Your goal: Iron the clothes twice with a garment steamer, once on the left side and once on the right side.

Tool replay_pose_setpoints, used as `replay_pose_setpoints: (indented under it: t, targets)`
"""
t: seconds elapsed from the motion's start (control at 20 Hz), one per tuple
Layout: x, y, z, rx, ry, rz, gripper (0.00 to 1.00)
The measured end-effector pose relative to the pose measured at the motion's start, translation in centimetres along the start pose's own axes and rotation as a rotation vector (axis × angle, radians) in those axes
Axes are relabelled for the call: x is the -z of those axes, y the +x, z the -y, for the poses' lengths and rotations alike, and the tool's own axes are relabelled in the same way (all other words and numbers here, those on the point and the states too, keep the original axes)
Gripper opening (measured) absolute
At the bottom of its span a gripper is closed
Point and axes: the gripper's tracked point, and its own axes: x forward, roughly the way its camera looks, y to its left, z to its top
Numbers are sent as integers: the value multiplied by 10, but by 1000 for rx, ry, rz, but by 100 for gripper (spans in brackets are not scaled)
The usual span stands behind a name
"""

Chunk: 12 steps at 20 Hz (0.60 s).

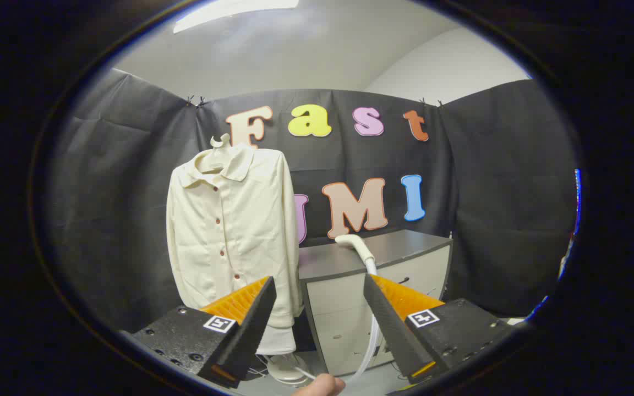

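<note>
Ahead, the gripper (320,286) is spread wide with nothing between its fingers. Beyond the left finger a cream button-up shirt (231,220) hangs on a white hanger (219,144) against the black cloth wall. The garment steamer head (354,246) rests on the front edge of a grey-topped cabinet (399,247), its hose (372,330) trailing down to a base (285,368) on the floor.

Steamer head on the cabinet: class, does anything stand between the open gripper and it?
Nothing visible does. The gripper is open, its fingers spread on nothing. The steamer head rests on the grey cabinet just beyond them, its hose dropping down the cabinet front. The shirt hangs off to the side.
</note>
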Motion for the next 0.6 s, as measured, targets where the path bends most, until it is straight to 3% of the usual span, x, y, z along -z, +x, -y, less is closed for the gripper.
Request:
replay_pose_setpoints:
  t: [0.6]
  targets:
    - [9, 5, -4, -6, -5, -32, 98]
